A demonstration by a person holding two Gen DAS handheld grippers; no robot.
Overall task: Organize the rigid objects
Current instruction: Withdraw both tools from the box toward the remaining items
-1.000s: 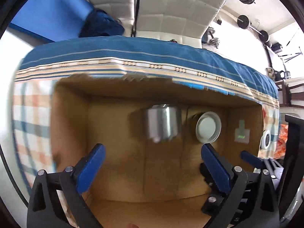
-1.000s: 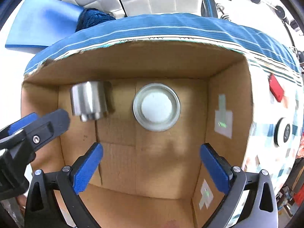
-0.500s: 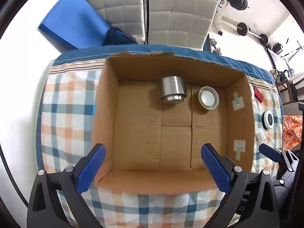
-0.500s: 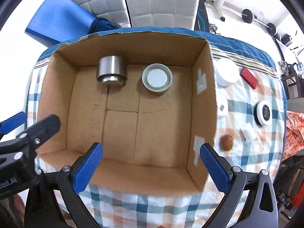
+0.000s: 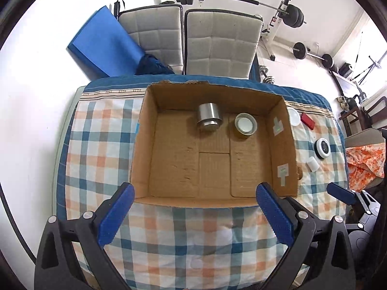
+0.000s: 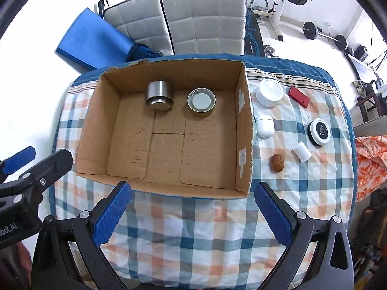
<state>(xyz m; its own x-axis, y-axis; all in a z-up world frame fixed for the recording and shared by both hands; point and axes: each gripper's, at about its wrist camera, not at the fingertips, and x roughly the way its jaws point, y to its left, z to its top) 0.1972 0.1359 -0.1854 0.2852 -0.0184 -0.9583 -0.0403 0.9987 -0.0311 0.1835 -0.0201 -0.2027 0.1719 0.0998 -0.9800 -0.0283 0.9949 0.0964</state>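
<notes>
An open cardboard box (image 5: 142,145) (image 6: 244,130) sits on a checked tablecloth. Inside at the back are a steel cup (image 5: 209,117) (image 6: 158,95) on its side and a round tin (image 5: 245,124) (image 6: 201,102). To the right of the box lie a white jar (image 6: 269,92), a red block (image 6: 298,96), a white case (image 6: 264,125), a black-and-white disc (image 6: 320,128), a white cylinder (image 6: 301,151) and a walnut (image 6: 277,162). My left gripper (image 5: 194,215) and right gripper (image 6: 192,213) are both open and empty, held above the table's near edge.
Two grey padded chairs (image 5: 217,46) and a blue mat (image 5: 104,46) stand behind the table. Weights and a barbell rack (image 5: 285,12) are at the back right. An orange cloth (image 5: 365,159) lies off the table's right side.
Both grippers have pulled back and up out of the box. The steel cup and tin stay at the back of the box. The objects to its right have come into view.
</notes>
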